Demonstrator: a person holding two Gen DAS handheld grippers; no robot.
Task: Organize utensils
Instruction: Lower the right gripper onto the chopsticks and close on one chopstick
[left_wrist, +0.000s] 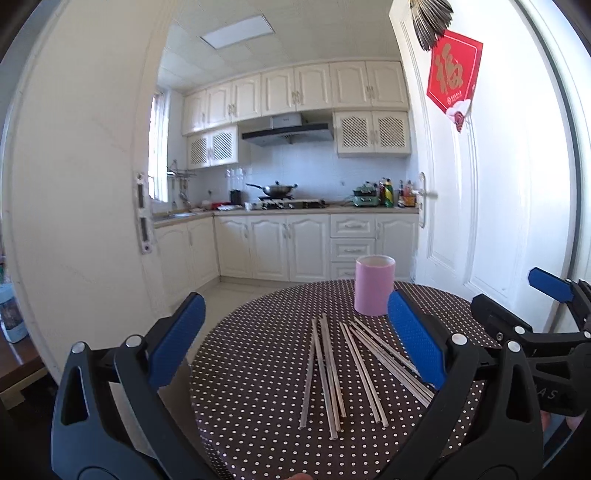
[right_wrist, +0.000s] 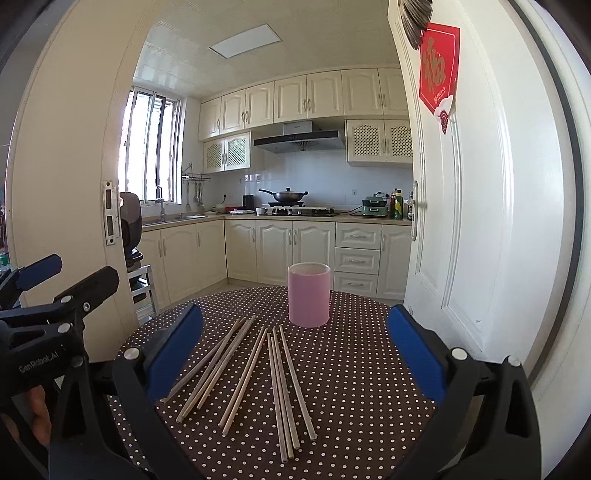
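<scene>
Chopsticks (right_wrist: 255, 380) scattered mid-tabletop (right_wrist: 362, 369); pink cup (right_wrist: 308, 300) upright near far edge; left gripper (left_wrist: 295, 343) and right gripper (right_wrist: 295, 350) fingers spread, empty.

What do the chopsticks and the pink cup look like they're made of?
Chopsticks: likely bamboo or wood, going by the pale tan, matte, unpainted look. Pink cup: probably plastic or glazed ceramic, with smooth, even colour and a soft sheen; the pictures don't settle which.

The chopsticks (right_wrist: 258, 376) looked like pale, matt wood. The pink cup (right_wrist: 308, 295) had a smooth, dull finish. A glossy dotted cloth covered the table (right_wrist: 351, 369). Each tool's pads (left_wrist: 415, 339) were textured blue plastic on black plastic arms.
</scene>
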